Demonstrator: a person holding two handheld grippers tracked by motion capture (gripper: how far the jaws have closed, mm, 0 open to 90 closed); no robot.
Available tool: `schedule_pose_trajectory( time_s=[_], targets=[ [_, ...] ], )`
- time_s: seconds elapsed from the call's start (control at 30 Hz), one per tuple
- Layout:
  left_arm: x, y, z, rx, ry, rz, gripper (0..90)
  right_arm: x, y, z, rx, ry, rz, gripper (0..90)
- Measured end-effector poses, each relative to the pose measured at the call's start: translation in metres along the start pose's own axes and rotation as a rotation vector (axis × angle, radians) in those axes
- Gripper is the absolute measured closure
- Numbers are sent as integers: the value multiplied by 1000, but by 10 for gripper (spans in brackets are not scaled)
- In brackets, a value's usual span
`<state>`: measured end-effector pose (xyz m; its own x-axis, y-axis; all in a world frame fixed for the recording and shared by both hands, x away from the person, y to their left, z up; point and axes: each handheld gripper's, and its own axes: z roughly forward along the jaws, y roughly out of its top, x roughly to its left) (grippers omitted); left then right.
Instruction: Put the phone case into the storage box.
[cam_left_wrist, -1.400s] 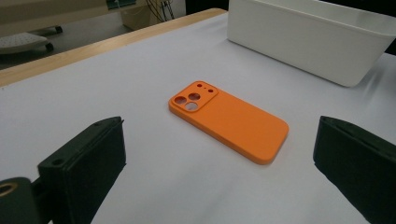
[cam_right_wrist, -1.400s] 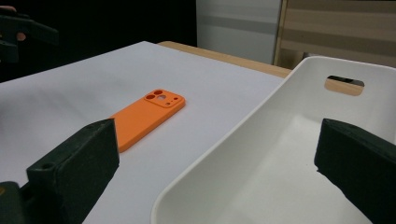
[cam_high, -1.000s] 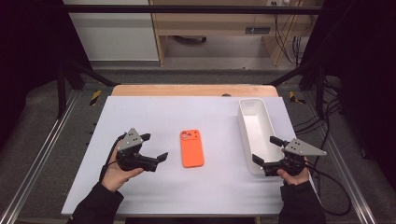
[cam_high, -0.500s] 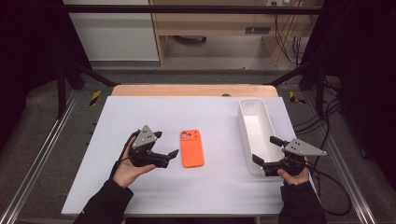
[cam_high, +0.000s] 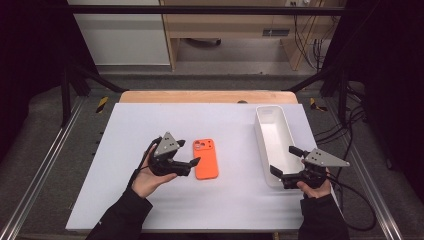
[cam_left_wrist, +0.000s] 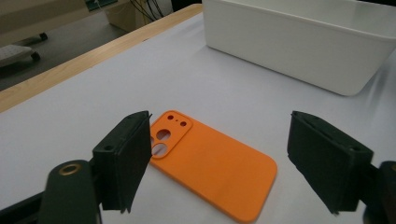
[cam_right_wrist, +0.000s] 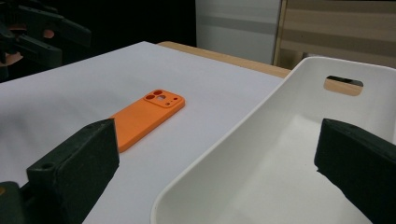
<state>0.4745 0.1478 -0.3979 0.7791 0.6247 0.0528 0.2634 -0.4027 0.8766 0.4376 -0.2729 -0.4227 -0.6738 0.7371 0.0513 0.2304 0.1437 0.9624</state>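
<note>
I have my left tongs (cam_high: 186, 154) gaping wide and empty just beside the one orange case (cam_high: 206, 159), lying flat mid-desk (cam_high: 130, 125), probably lined up to grab it, while my right tongs (cam_high: 286, 162), open too, straddle the near end of the one white bin (cam_high: 270, 131) beyond.

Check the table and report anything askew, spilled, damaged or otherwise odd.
Nothing stands out. The orange phone case lies flat and whole on the white table, camera cutouts at its far end. The white bin sits upright, with nothing in the part that shows. Both the left gripper and the right gripper are open, holding nothing.
</note>
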Motion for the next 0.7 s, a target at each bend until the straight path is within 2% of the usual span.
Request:
schedule_pose_trajectory(
  time_s=[0.27,0.4,0.7],
  targets=[
    [-6,4,14,25,-10,17,318,0,0,0,0,-1,-1,4],
    [-9,4,20,45,9,25,364,0,0,0,-1,0,0,4],
    [-11,4,33,63,3,6,522,0,0,0,-1,0,-1,4]
  ],
)
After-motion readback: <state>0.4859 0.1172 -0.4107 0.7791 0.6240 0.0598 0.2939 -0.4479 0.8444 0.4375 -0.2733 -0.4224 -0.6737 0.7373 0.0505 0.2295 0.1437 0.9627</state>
